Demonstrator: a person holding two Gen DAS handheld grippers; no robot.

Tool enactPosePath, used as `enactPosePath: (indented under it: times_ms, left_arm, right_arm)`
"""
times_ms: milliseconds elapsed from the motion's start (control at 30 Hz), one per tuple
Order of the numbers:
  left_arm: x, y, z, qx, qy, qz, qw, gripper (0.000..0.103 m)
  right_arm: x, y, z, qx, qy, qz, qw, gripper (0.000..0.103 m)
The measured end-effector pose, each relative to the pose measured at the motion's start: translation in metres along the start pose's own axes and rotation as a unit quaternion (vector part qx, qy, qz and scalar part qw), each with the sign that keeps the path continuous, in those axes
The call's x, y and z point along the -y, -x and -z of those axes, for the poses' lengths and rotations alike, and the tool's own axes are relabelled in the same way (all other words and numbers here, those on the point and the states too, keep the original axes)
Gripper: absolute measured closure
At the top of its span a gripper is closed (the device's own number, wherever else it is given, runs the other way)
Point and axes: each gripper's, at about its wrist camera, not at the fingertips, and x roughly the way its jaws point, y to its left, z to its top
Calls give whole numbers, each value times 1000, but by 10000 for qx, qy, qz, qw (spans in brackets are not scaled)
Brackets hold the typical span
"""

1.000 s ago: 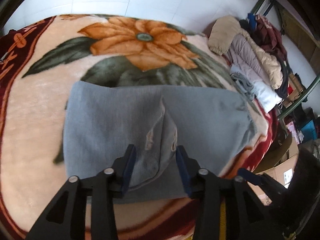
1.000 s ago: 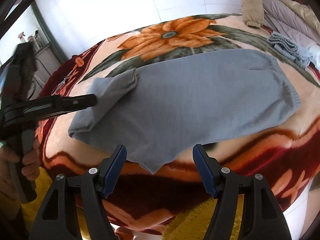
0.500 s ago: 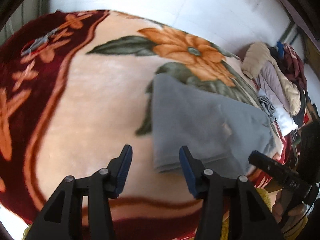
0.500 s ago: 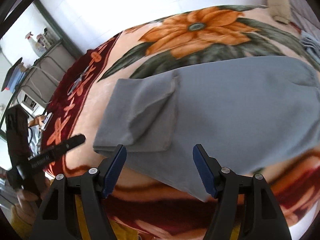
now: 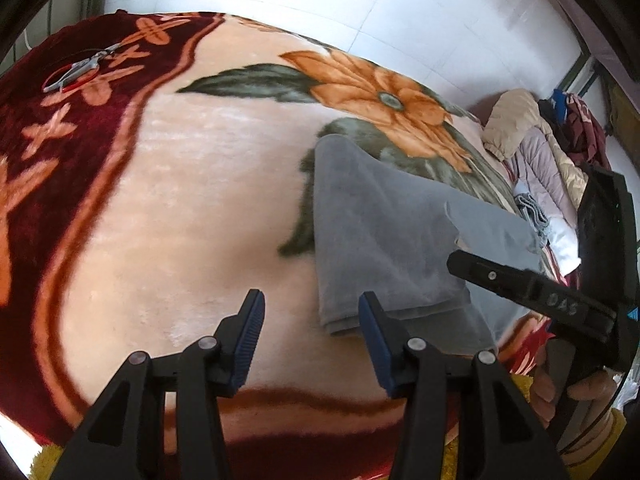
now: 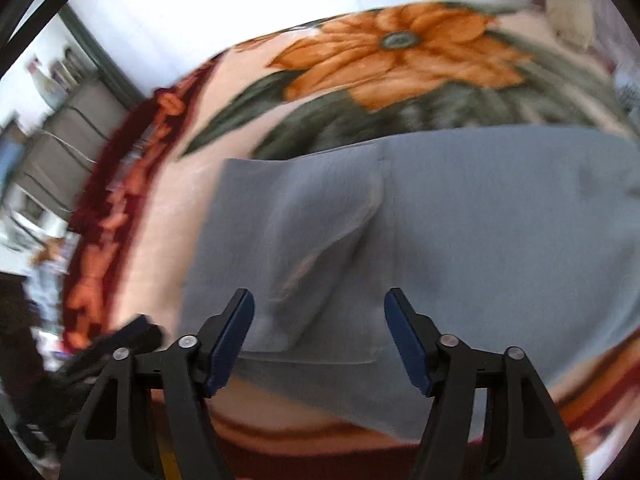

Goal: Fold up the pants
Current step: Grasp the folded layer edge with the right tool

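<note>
1. Across the bed lies a plush cream blanket with an orange flower and a dark red border (image 5: 208, 184), carrying everything else.
2. On it, toward the near edge, rest the grey knit pants (image 6: 480, 220), partly folded, with one end doubled back over the rest; their long axis runs left to right in the right wrist view.
3. Beyond them, a heap of padded jackets and clothes (image 5: 532, 136) sits at the far end.
4. Right hand-held gripper (image 6: 320, 336) hovers directly over the doubled-back end, jaws closing, nothing yet pinched between them.
5. Left hand-held gripper (image 5: 310, 336) hangs half open and empty above bare blanket, the folded edge just to its right; the right one looks the nearer to the pants.
6. Red-handled scissors (image 5: 76, 70) lie on the border, well apart.
</note>
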Motion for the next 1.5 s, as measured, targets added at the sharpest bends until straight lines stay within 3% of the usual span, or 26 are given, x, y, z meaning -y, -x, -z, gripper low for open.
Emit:
enactPosePath:
  times_ms: [67,167,400,500,700,967,1000,1100,1133,1167,1400,1500]
  left_arm:
    - [3,-4,1,-11,-53,-21,10000,52]
    - [5,-9,5,-46,-130,-77,9999,52]
    - [0,-17,10,-100,-76,-122,9998,51]
    - [-1,-18,11,-96,-84,-125,9998,51]
    - [-1,-18,11,-92,-81,-111,9999,50]
    - [-1,-19,12,-82,-77,-131,9999,45]
    - [-1,-19,12,-79,-81,-133,9998,45]
    - [-1,-19,12,-88,-65,-130,9999,45]
    - [-1,-19,12,-91,-55,-127,9999,45]
    - [-2,-19,12,-93,-49,-125,9999,45]
    - [-5,-12,11,-76,62,-156,9998,45]
    - [-6,-6,10,-34,90,-194,9998,45]
  right_arm:
    - [8,-3,5,-91,23,278,9996,40]
    - [27,-7,12,-255,-202,337,9989,40]
    - [44,4,-5,-114,-728,-559,9957,40]
    - [30,-9,-15,-251,-512,-623,9964,40]
    - [16,-34,-17,-308,-233,-355,9986,40]
    - [16,-35,-18,-141,-551,-982,9935,41]
    - [14,-36,-19,-141,-504,-946,9941,44]
    - [6,-39,-21,-142,-336,-961,9947,67]
    - [6,-39,-21,-151,-343,-1019,9941,83]
    - [5,-39,-23,-170,-364,-960,9946,92]
    - [7,-1,-33,209,-307,-1254,9914,96]
    - [7,22,-46,297,-356,-1684,9846,97]
